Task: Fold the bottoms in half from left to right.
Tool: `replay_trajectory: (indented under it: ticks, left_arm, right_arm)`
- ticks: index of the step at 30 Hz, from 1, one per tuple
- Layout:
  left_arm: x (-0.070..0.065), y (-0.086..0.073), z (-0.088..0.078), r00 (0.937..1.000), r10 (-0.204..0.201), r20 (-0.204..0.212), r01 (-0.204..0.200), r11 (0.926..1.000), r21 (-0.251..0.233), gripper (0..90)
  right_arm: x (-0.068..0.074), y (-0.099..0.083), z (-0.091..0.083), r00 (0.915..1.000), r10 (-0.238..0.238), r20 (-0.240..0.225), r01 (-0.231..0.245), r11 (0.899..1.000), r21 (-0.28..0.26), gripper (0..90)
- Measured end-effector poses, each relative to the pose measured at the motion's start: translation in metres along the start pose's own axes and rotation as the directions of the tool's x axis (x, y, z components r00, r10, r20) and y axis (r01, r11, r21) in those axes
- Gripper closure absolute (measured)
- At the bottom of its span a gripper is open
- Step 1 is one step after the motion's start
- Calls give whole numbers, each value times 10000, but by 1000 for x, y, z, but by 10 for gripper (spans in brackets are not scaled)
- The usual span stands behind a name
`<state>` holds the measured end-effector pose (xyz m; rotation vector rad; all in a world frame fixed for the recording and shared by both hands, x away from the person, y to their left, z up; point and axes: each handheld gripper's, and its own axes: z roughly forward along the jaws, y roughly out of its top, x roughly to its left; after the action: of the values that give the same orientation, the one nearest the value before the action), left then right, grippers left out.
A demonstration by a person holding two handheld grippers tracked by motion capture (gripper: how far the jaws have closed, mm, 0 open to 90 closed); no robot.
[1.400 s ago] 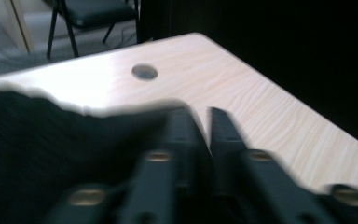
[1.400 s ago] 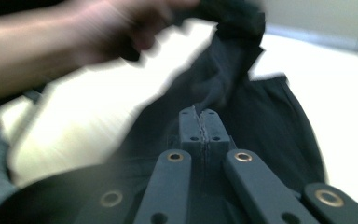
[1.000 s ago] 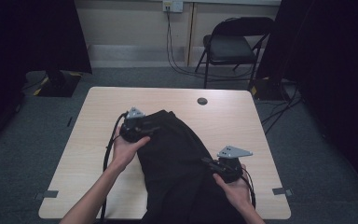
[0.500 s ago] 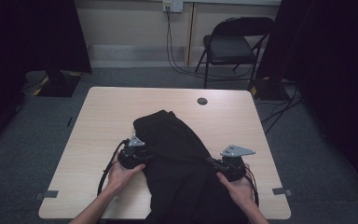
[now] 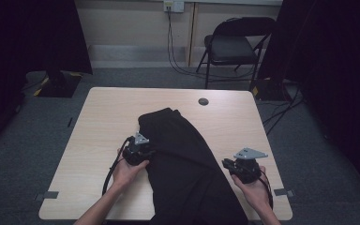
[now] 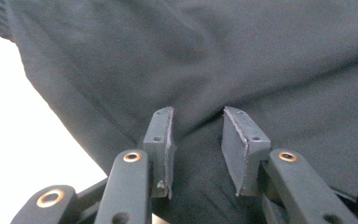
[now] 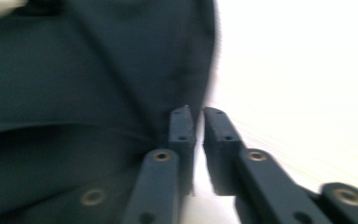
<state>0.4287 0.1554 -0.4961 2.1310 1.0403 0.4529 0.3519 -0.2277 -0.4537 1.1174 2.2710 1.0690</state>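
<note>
A black garment [image 5: 187, 159] lies down the middle of the wooden table [image 5: 108, 117] and runs off its near edge. My left gripper [image 5: 138, 150] rests at the garment's left edge. In the left gripper view its jaws [image 6: 196, 114] have just been closing, but a gap remains, with a fold of the dark cloth [image 6: 214, 56] between the pads. My right gripper [image 5: 243, 166] sits just off the garment's right side. Its jaws [image 7: 196, 112] have just been opening and stand slightly apart beside the cloth's hem [image 7: 74, 70], with bright table showing in the slit.
A round cable hole [image 5: 203, 101] sits near the table's far edge. A folding chair [image 5: 236, 44] and wall cables stand behind the table. Black curtains hang at both sides, and tape marks the carpet by the near corners.
My left gripper came down and toward the person along the garment's left edge, and the cloth settled flatter. My right gripper slid right, off the garment's edge.
</note>
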Motion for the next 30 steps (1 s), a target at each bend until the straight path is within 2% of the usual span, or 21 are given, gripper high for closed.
replay_trajectory:
  ticks: [2,3,6,7,8,9,10,11,12,13,14,15,17,18,19,20,22,23,24,28,30]
  left_arm:
    - [7,2,2,10000,-14,-40,14,10000,8,639]
    - [7,2,2,10000,-14,-40,14,10000,8,640]
    - [13,6,7,9998,-158,-147,158,9999,-32,639]
    - [16,7,8,9997,-162,-198,162,9999,-4,639]
    - [22,10,14,9986,-285,-448,275,9994,-227,639]
    - [22,10,14,9986,-285,-448,275,9994,-227,639]
    - [28,13,17,9977,-438,-515,427,9988,-224,639]
    - [28,13,17,9977,-438,-515,427,9988,-224,639]
    - [33,17,22,9957,-614,-692,591,9977,-344,639]
    - [33,17,22,9957,-614,-692,591,9977,-344,638]
    - [36,18,22,9964,-496,-682,483,9986,-208,631]
    - [36,18,22,9964,-496,-682,483,9986,-208,622]
    - [39,18,16,9934,-1145,-7,1145,9933,-142,563]
    - [37,17,10,9903,-1347,330,1364,9891,-554,564]
    - [37,17,10,9903,-1347,330,1364,9891,-554,564]
    - [35,16,3,9886,-1352,668,1404,9868,-807,566]
    - [22,14,-16,9940,-471,988,541,9961,-695,566]
    - [22,14,-16,9940,-471,988,541,9961,-695,565]
    - [10,9,-27,9925,-153,1214,233,9976,-650,563]
    - [-4,-5,-34,9894,310,1419,-248,9987,-447,559]
    - [-9,-14,-32,9900,417,1345,-363,9984,-426,559]
  right_arm:
    - [18,2,7,9976,-264,-644,265,9996,2,752]
    - [18,2,7,9976,-264,-644,265,9996,2,752]
    - [42,11,25,9880,-428,-1485,454,9989,135,690]
    - [42,11,25,9880,-428,-1485,454,9989,135,690]
    - [54,15,30,9784,-465,-2015,490,9988,74,659]
    - [54,15,30,9784,-465,-2015,490,9988,74,659]
    - [67,18,34,9659,-638,-2511,672,9977,51,636]
    - [67,18,34,9659,-638,-2511,672,9977,51,636]
    - [79,19,39,9562,-856,-2799,911,9958,65,602]
    - [79,19,39,9562,-856,-2799,911,9958,65,602]
    - [86,20,44,9445,-770,-3192,888,9958,226,584]
    - [86,20,44,9445,-770,-3192,888,9958,226,584]
    - [94,18,52,9372,-710,-3414,897,9952,394,532]
    - [96,18,54,9376,-754,-3395,953,9946,423,519]
    - [96,18,54,9376,-754,-3395,953,9946,423,519]
    - [98,19,57,9329,-627,-3547,823,9958,407,511]
    - [97,21,61,9336,-424,-3559,605,9974,399,503]
    - [96,21,63,9285,-286,-3704,460,9982,383,503]
    - [97,22,63,9265,-155,-3759,320,9988,378,502]
    - [102,23,67,9261,11,-3774,157,9990,415,492]
    - [106,22,71,9337,-29,-3581,262,9978,603,494]
